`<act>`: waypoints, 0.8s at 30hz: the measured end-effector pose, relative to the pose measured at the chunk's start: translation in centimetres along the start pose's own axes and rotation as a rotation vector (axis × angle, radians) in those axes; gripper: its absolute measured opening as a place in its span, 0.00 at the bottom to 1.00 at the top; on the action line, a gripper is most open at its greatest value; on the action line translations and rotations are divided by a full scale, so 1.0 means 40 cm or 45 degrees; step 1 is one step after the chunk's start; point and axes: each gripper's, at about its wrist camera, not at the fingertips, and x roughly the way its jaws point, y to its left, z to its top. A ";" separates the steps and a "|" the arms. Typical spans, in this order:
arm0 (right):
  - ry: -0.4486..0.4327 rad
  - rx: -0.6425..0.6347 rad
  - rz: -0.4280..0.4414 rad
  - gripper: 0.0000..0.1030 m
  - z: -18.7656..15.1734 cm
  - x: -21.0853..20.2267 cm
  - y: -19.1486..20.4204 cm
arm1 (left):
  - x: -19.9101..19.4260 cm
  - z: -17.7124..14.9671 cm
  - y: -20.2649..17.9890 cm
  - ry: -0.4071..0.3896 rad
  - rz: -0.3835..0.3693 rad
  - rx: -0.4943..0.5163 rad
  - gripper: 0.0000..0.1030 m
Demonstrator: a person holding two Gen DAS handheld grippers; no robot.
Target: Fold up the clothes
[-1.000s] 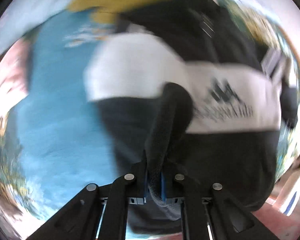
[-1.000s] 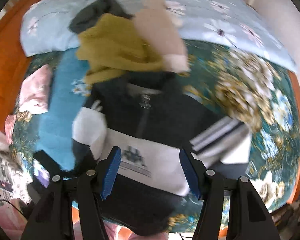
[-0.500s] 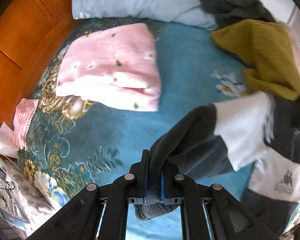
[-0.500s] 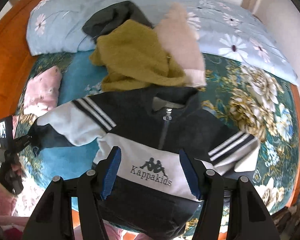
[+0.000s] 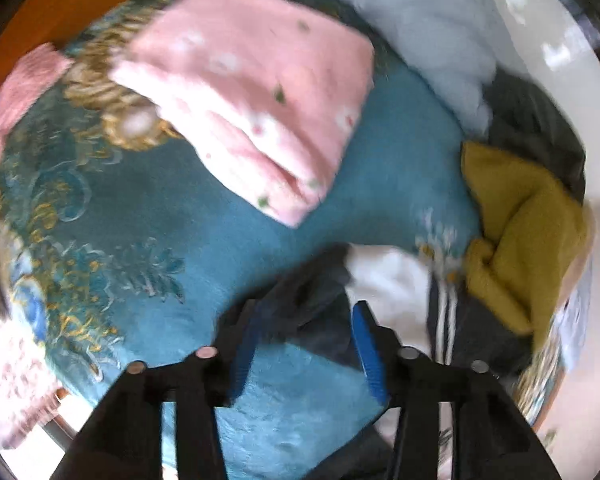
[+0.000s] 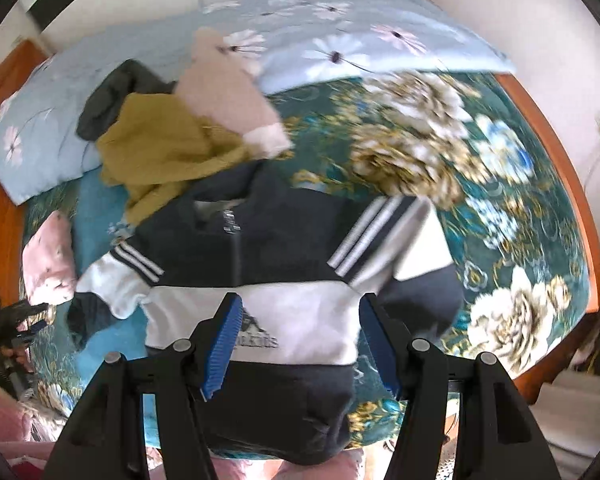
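While both feeds smear with motion, I can see the jacket (image 6: 260, 280) spread face-up on the bed (image 6: 500, 240), dark with a white chest band and striped sleeves. My left gripper (image 5: 304, 344) has just been opening; its blue pads stand apart and the dark cuff (image 5: 312, 300) lies between and just beyond them, no longer pinched. My right gripper (image 6: 298, 344) hangs released over the chest band, nothing between its pads, which cover part of the printed logo so I can't read it. The jacket's hem runs under my fingers and off the bed edge. Behind the collar sits a mustard sweater (image 6: 160, 152), overlapping it, with a pale pink garment (image 6: 228, 96) and a grey one mostly buried. The folded pink cloth (image 5: 256, 108) lies well apart, blurred. At the far left of the right view I catch the left gripper, too small to judge.
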 end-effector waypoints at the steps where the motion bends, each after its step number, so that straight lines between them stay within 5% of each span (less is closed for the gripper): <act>1: 0.010 0.026 -0.009 0.60 -0.003 0.011 -0.031 | -0.022 -0.005 0.004 -0.017 -0.015 -0.040 0.54; 7: 0.086 0.156 -0.016 0.60 -0.015 0.117 -0.250 | -0.143 -0.142 -0.041 -0.087 -0.068 -0.152 0.56; 13: 0.298 0.406 0.065 0.60 -0.045 0.308 -0.529 | -0.227 -0.348 -0.171 -0.119 -0.096 -0.194 0.57; 17: 0.437 0.479 0.176 0.60 -0.085 0.433 -0.630 | -0.268 -0.450 -0.271 -0.128 -0.122 -0.186 0.57; 20: 0.470 0.397 0.251 0.60 -0.092 0.472 -0.617 | -0.289 -0.501 -0.326 -0.113 -0.176 -0.213 0.57; 24: 0.407 -0.024 0.347 0.60 -0.082 0.449 -0.472 | -0.305 -0.544 -0.400 -0.091 -0.146 -0.154 0.57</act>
